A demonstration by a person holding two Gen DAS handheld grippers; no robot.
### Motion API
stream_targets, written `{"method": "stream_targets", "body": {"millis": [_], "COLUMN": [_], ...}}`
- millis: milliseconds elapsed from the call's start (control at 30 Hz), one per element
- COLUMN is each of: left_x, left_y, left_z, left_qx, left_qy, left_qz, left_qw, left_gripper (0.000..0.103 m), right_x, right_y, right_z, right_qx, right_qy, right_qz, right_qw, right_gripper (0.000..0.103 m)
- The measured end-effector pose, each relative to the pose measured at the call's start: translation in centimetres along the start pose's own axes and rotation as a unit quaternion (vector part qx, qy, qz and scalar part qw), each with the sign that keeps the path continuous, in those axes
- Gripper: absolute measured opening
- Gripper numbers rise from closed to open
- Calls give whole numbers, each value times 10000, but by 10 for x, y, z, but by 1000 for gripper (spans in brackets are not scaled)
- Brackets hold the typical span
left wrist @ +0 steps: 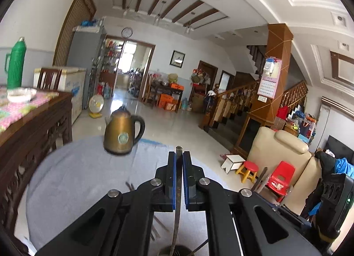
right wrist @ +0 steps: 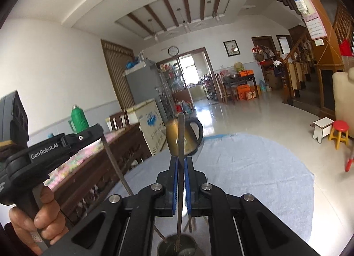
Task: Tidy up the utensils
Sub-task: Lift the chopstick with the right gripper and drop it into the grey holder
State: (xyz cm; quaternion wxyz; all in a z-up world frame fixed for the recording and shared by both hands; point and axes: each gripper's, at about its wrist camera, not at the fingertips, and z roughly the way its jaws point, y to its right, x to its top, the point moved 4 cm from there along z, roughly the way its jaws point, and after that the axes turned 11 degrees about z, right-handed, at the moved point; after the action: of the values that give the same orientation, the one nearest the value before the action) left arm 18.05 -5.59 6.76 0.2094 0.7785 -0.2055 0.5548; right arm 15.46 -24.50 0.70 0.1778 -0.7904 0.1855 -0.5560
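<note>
Each gripper is clamped on one long, thin, dark metal chopstick. In the left wrist view, the left gripper (left wrist: 178, 156) has its blue-lined jaws pressed together on the left chopstick (left wrist: 178, 189), whose tip shows just above the jaws while its lower end runs down toward a dark round metal utensil holder (left wrist: 176, 251) at the bottom edge. In the right wrist view, the right gripper (right wrist: 181, 160) is closed the same way on the right chopstick (right wrist: 181, 136), which stands nearly upright with its lower end inside the holder.

The holder sits on a round table under a grey-blue cloth (right wrist: 254, 167). A brass-coloured electric kettle (left wrist: 122, 132) stands farther back on the same cloth. A few more thin sticks (left wrist: 130, 186) lie flat on the cloth near the holder.

Handling notes:
- Expect each chopstick to be stiff, light and smooth. It can pivot or slide between the pads.
- You hold each one near mid-length, which should limit swing.
- Keep the jaws shut until the lower end rests in the holder.
- Whether either lower end touches the holder's bottom cannot be told.
</note>
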Motion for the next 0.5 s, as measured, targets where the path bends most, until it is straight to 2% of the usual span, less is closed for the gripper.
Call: {"method": "stream_targets", "body": {"millis": [233, 433, 467, 500], "left_x": [-52, -72, -75, -76], "left_y": [-13, -20, -21, -21], "left_z": [15, 12, 11, 8], "left_qx": [207, 320, 316, 330], "left_qy": [-585, -925, -993, -1044], "left_qz": [-326, -341, -326, -293], "left_qw": [9975, 9946, 9940, 9935], "left_gripper": [6, 6, 6, 8], "right_x": [-40, -53, -54, -54], "right_y": [11, 25, 26, 29], "right_z": [19, 20, 18, 19], "right_qx": [-353, -461, -451, -419], "right_qy": [-487, -863, -909, -978], "right_qz": [-248, -30, 25, 108], "right_qw": [9979, 9952, 9948, 9943], "right_gripper": [7, 8, 10, 23]}}
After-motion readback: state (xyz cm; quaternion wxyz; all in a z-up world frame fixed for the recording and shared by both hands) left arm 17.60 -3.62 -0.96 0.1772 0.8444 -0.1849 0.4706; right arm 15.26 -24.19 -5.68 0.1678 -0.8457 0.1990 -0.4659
